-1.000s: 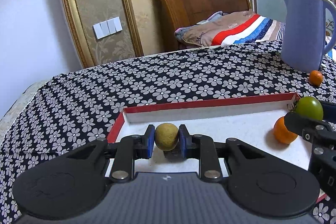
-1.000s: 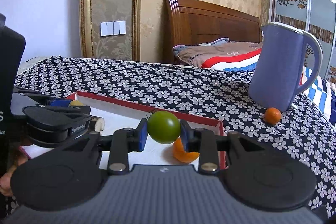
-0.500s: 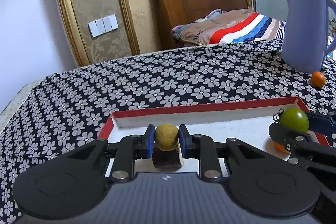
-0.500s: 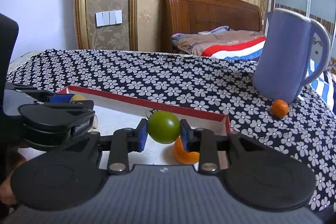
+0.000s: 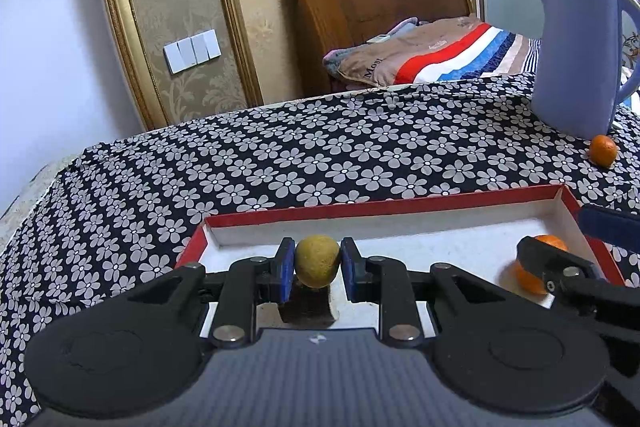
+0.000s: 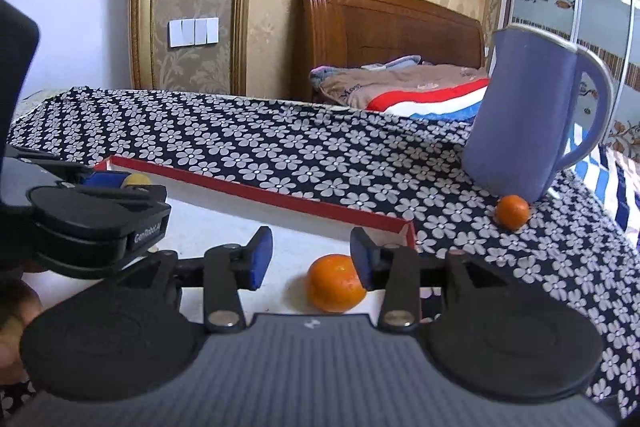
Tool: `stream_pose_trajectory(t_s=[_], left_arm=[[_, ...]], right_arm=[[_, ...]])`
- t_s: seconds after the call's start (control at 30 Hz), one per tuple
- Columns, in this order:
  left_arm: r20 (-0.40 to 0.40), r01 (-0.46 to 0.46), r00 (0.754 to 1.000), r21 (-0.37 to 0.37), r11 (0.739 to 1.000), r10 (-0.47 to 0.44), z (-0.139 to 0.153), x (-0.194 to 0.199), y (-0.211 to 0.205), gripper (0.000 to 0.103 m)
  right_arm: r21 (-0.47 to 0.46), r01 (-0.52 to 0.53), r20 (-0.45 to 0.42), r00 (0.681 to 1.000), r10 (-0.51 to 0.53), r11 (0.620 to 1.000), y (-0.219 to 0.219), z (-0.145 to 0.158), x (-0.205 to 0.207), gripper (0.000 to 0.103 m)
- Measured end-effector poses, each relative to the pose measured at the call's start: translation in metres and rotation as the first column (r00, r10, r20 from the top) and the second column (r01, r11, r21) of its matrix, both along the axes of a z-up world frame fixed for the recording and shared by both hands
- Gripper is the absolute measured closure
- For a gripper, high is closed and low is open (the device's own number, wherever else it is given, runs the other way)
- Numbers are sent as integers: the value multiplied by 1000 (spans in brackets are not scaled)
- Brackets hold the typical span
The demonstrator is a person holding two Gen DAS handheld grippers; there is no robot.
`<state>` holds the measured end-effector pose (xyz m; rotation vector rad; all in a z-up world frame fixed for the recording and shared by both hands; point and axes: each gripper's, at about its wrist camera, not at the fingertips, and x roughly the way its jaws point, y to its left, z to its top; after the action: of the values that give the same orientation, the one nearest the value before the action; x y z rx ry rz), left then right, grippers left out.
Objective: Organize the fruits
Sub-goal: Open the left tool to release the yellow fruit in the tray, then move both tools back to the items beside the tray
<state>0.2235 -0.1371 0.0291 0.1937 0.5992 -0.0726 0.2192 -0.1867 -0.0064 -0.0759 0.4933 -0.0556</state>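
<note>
My left gripper (image 5: 317, 269) is shut on a yellow-brown round fruit (image 5: 317, 258) and holds it just above the white floor of the red-rimmed tray (image 5: 384, 213). The same fruit (image 6: 137, 180) peeks out behind that gripper in the right wrist view. My right gripper (image 6: 311, 253) hangs over the tray's right end (image 6: 280, 197). Its jaws are opening and nothing is between them. An orange (image 6: 336, 283) lies on the tray floor just below the right finger, and shows as the orange (image 5: 528, 279) in the left wrist view. The green fruit is out of sight in both views.
A tall blue jug (image 6: 524, 115) stands on the flowered cloth (image 6: 280, 147) beyond the tray's right end, with a small orange (image 6: 512, 211) at its foot. A bed with a striped pillow lies behind the table. A hand (image 6: 16, 307) shows at the lower left.
The right jaws have spread apart, and the green fruit they held is gone from between them and from view. The left gripper still grips its yellow-brown fruit.
</note>
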Motion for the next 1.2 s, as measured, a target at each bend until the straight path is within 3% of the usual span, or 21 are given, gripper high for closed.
stream_pose_trajectory(t_s=[0.1,0.37,0.43,0.63,0.7,0.77,0.8,0.9,1.0,1.2], left_arm=[[1,6,1000,2,1000,-6,1,-2,-2,79],[-18,6,1000,-41,999,-7,2,-5,-1,79],[-21,-2,1000,-45,999,2,4,-8,1,79],[-3,-21,1000,-68,997,21,17,-34,26,78],[11,-22,1000,-94,995,23,23,-52,44,72],[27,-43,999,-123,991,46,24,-73,66,38],[44,-61,997,-137,989,68,23,-84,75,31],[124,-86,987,-110,990,100,14,-121,91,28],[154,-118,979,-112,987,134,2,-144,103,28],[118,-224,965,-101,969,235,-24,-146,125,28]], right_arm=[[6,-1,18,1000,1,1000,-3,3,-11,60],[24,-20,99,995,18,1000,-9,14,-56,36],[22,-22,129,991,19,1000,-9,19,-69,26],[3,-26,209,978,25,1000,-4,25,-114,10],[-35,-27,219,975,34,999,1,18,-131,4],[-48,-27,212,977,36,999,5,9,-143,2],[-43,-29,204,978,37,999,7,4,-147,1],[-32,-38,155,987,42,999,10,-11,-152,1],[-46,-50,113,992,55,998,16,-23,-151,1],[-138,-95,59,993,104,986,40,-36,-145,0]])
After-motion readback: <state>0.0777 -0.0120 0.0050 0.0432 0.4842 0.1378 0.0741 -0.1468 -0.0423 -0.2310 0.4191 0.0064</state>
